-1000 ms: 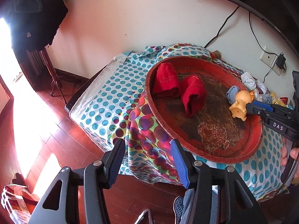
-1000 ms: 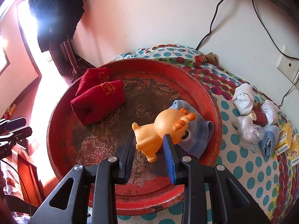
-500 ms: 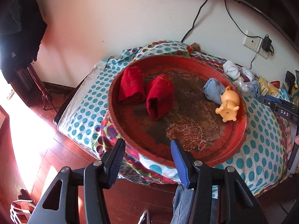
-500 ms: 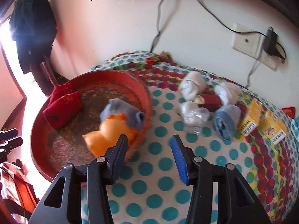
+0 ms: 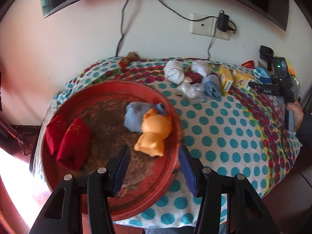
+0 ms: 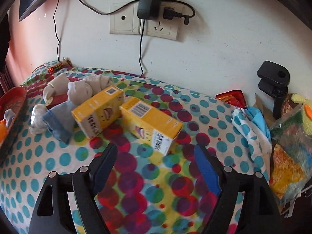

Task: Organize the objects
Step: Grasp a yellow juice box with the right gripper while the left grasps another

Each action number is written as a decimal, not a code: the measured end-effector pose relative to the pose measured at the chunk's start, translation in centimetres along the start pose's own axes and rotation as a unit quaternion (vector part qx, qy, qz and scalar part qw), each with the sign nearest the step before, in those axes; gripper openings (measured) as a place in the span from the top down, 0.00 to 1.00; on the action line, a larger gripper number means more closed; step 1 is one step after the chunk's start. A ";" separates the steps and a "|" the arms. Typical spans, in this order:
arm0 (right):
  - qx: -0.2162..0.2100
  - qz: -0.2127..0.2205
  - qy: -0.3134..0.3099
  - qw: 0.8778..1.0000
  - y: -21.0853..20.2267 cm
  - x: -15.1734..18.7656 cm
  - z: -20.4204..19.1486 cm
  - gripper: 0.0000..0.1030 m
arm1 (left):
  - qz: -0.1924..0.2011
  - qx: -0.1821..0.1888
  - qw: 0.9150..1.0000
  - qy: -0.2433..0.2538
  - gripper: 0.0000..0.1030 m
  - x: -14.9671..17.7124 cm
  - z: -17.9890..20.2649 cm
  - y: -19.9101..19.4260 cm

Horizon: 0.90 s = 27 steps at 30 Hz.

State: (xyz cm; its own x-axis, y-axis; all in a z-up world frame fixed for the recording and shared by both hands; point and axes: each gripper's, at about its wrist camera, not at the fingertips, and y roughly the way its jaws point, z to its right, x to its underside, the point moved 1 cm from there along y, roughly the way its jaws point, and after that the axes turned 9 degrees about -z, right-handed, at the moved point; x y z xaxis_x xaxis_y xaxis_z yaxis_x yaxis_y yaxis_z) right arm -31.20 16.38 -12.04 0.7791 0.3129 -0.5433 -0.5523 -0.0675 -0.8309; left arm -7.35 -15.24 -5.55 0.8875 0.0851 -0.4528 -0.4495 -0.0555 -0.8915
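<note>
A red round tray [image 5: 171, 167] on the dotted tablecloth holds two red rolled cloths [image 5: 68, 136], a blue cloth [image 5: 134, 117] and an orange toy animal [image 5: 154, 134]. My left gripper [image 5: 154, 167] is open and empty over the tray's near right rim, just short of the toy. My right gripper [image 6: 154, 167] is open and empty above the cloth, just in front of two yellow boxes [image 6: 150, 124]. Rolled socks and a blue cloth roll [image 6: 58, 120] lie left of the boxes. The right gripper also shows at the far right in the left wrist view [image 5: 273, 89].
A wall with a socket and charger [image 6: 150, 2] stands behind the table. A black clamp stand [image 6: 275, 85], a bag of knitted items [image 6: 290, 136] and a dotted cloth bundle [image 6: 251, 124] crowd the right edge. A snack wrapper [image 6: 232, 97] lies by the wall.
My right gripper let go of the orange toy in the tray, opened, and swung right to the yellow boxes. My left gripper moved right and closer over the tray.
</note>
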 end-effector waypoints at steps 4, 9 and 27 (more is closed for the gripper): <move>-0.020 -0.020 -0.042 0.999 2.9 -1.6 1.6 0.19 | -0.007 0.023 0.998 0.051 0.49 -3.6 4.8 2.2; -0.045 -0.015 -0.091 0.995 4.9 -3.3 0.5 0.29 | -0.014 0.039 0.994 0.100 0.49 -7.3 9.9 5.4; -0.069 0.007 0.054 0.996 0.1 4.2 0.0 0.73 | -0.040 0.076 0.988 0.129 0.49 -19.1 19.8 16.1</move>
State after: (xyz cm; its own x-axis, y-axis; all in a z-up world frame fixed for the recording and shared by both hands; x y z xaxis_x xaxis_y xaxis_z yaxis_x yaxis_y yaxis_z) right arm -27.94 17.73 -14.40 0.8030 0.2078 -0.5586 -0.5234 -0.2025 -0.8277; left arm -33.54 1.90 -11.53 0.9079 -0.1743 -0.3812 -0.3703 0.0927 -0.9243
